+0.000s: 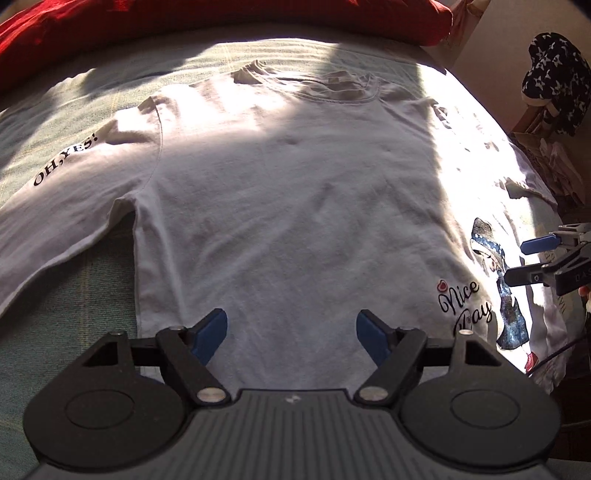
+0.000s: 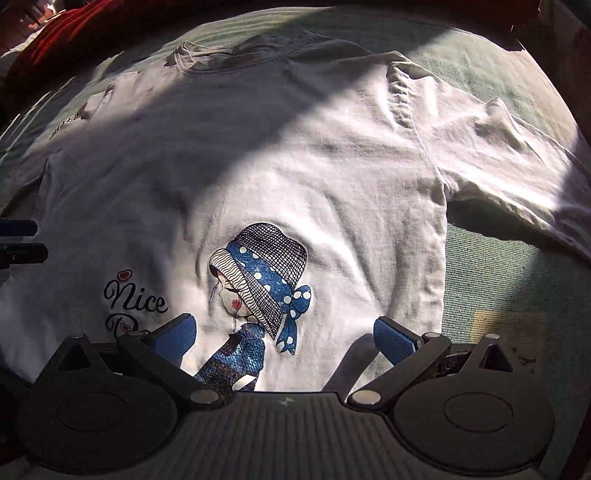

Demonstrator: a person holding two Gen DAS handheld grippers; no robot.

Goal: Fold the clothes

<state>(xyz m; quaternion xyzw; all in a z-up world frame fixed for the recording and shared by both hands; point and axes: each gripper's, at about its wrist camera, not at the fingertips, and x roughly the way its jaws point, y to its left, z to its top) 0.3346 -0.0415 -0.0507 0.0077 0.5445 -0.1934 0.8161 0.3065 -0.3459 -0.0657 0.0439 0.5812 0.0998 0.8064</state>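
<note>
A: Where does the white T-shirt (image 1: 280, 206) lie?

B: Spread flat, print side up, on the green bedcover (image 1: 74, 295); neckline at the far side, hem at the near edge under both tools.

A: And the left gripper (image 1: 291, 328)?

B: Released, jaws wide, nothing between them, above the hem left of the "Nice Day" lettering (image 1: 463, 306).

A: The right gripper (image 2: 284, 332)?

B: Also spread apart and empty, straddling the printed girl in a blue hat (image 2: 258, 288).

A: Room at the edges?

B: Bare cover shows beside both sleeves. A red cloth (image 1: 221, 18) bounds the far side; a star-patterned fabric (image 1: 554, 81) sits far right, off the bed.
</note>
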